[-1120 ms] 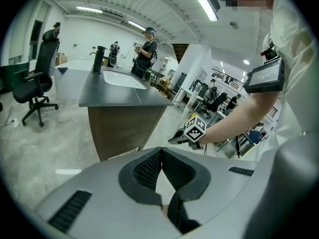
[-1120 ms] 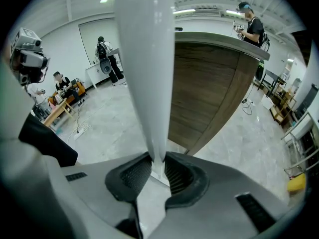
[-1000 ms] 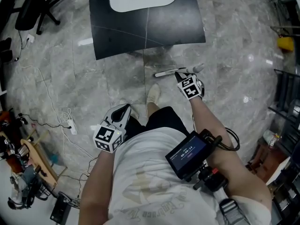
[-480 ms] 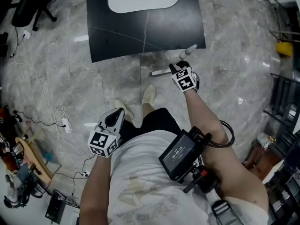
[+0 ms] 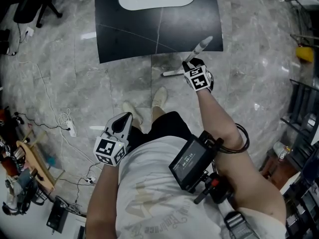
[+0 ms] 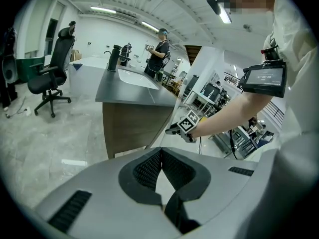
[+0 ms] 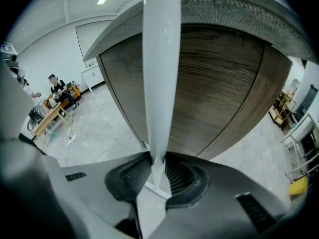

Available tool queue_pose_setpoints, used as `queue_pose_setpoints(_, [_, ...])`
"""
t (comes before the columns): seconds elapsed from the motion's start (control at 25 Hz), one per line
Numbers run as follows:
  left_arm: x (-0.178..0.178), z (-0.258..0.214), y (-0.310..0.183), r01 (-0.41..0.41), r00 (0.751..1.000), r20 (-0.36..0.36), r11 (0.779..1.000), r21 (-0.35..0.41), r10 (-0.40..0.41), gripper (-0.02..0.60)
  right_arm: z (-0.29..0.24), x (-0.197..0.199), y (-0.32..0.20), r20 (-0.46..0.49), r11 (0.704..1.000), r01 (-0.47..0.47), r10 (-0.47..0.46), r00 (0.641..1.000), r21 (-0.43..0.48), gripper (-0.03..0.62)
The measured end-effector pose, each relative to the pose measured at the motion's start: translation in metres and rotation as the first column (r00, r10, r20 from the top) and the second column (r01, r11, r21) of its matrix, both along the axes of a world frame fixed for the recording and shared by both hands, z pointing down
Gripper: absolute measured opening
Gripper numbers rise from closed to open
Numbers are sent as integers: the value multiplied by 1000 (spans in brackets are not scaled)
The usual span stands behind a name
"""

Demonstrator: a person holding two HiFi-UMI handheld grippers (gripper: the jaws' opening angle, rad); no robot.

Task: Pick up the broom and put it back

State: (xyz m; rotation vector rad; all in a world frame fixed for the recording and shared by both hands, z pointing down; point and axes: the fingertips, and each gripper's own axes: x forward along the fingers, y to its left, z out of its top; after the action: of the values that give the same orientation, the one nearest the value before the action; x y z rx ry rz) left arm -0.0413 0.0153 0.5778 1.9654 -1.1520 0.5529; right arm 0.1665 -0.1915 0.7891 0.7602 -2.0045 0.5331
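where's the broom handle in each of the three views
Head view: broom handle upper centre-right, in the right gripper.
Left gripper view: broom handle a thin pale line at centre, slanting across the counter.
Right gripper view: broom handle a wide white bar rising from the jaws.
Shared landmark: the dark-topped counter.

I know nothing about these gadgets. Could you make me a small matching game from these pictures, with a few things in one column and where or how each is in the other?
Things:
1. long white broom handle
2. left hand-held gripper
3. black swivel office chair

States:
A. shut, holding nothing
B. standing on the grey marble floor
C. clamped in the right hand-held gripper

Pairs: 1-C, 2-A, 3-B
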Motion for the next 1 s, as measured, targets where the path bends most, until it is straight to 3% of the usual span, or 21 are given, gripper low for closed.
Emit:
queue_pose_setpoints(0.52, [-4, -2, -5, -7, 1000, 15, 1000, 13, 7, 12, 0, -3, 2, 30, 1000, -9, 8, 1000, 7, 130])
queue_pose_setpoints(1.0, [14, -15, -16, -69, 998, 14, 996, 65, 68, 12, -38, 16, 8, 121, 993, -78, 67, 990, 87, 133])
